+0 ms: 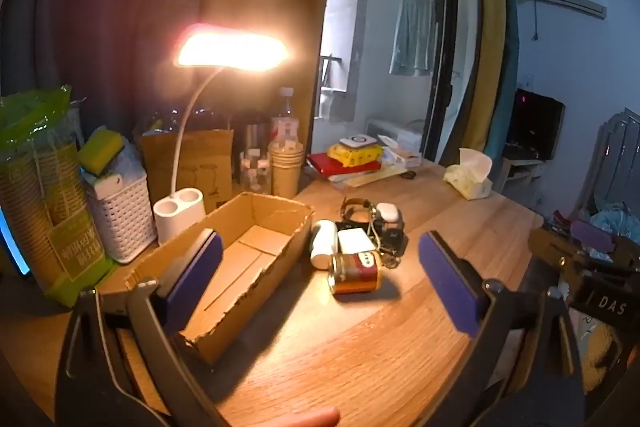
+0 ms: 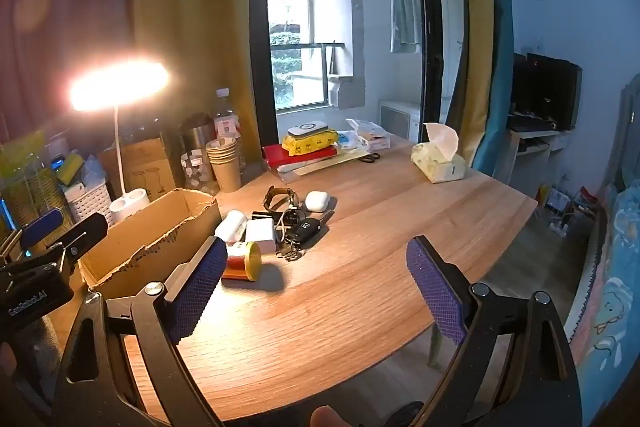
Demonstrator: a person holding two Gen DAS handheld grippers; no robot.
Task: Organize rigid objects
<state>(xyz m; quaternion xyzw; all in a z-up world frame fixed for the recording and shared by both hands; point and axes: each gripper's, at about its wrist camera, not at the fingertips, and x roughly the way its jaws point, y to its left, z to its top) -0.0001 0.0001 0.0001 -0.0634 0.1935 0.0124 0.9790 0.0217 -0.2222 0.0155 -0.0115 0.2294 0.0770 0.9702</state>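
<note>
We see jar (image 1: 355,273) on its side, dead ahead of left tongs (image 1: 320,279) | box (image 1: 224,259) left | both tongs spread, empty; right tongs (image 2: 316,287)

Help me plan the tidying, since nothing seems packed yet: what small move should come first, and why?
Probably ease the left gripper forward and down over the small can. Both grippers are open and hold nothing, the cardboard box looks empty, and the can lies on its side as the nearest item of the cluster, right beside the box. The right gripper could also reach it.
</note>
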